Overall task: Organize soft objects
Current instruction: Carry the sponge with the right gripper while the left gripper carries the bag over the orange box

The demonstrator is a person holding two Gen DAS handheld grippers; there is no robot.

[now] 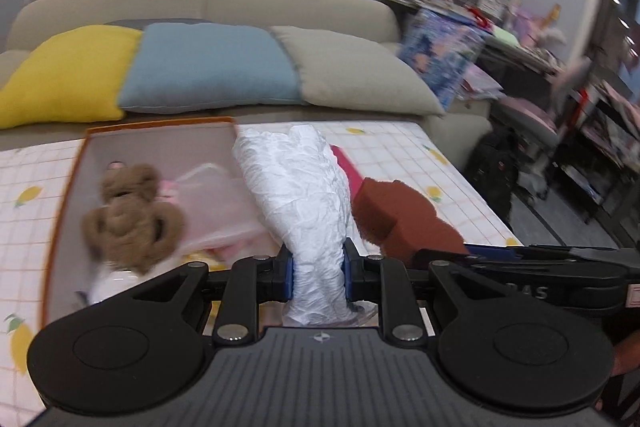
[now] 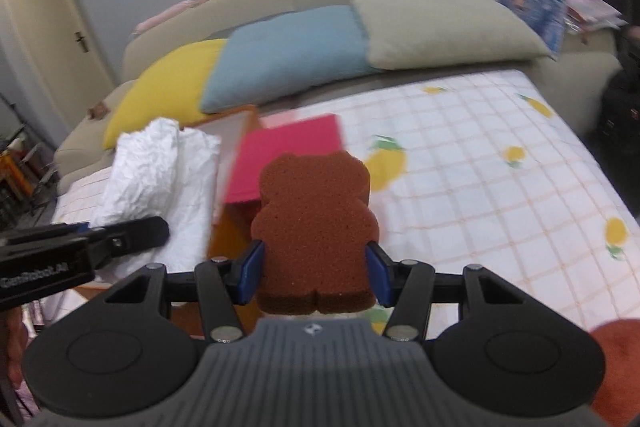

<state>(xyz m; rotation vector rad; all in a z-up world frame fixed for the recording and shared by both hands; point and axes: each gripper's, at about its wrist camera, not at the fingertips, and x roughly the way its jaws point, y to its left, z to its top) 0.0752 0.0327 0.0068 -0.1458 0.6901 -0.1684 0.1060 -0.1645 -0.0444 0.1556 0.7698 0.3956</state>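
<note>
My left gripper (image 1: pixel 318 273) is shut on a crumpled white soft bundle (image 1: pixel 300 195) and holds it above the right edge of an orange box (image 1: pixel 66 179). The box holds a brown plush bear (image 1: pixel 132 217) and a pink sheer fabric (image 1: pixel 216 203). My right gripper (image 2: pixel 316 273) is shut on a brown bear-shaped sponge (image 2: pixel 316 223), which also shows in the left wrist view (image 1: pixel 396 215). The white bundle (image 2: pixel 160 171) shows in the right wrist view, left of the sponge. The left gripper (image 2: pixel 132 231) enters that view from the left. A pink flat pad (image 2: pixel 286 155) lies beside the box.
The table has a checked lemon-print cloth (image 2: pixel 500 163). Behind it stands a beige sofa (image 1: pixel 280 3) with yellow (image 1: pixel 68 75), blue (image 1: pixel 208 67) and grey (image 1: pixel 356 71) cushions. Cluttered shelves (image 1: pixel 560 87) stand to the right. An orange-red soft thing (image 2: pixel 616 367) sits at the lower right.
</note>
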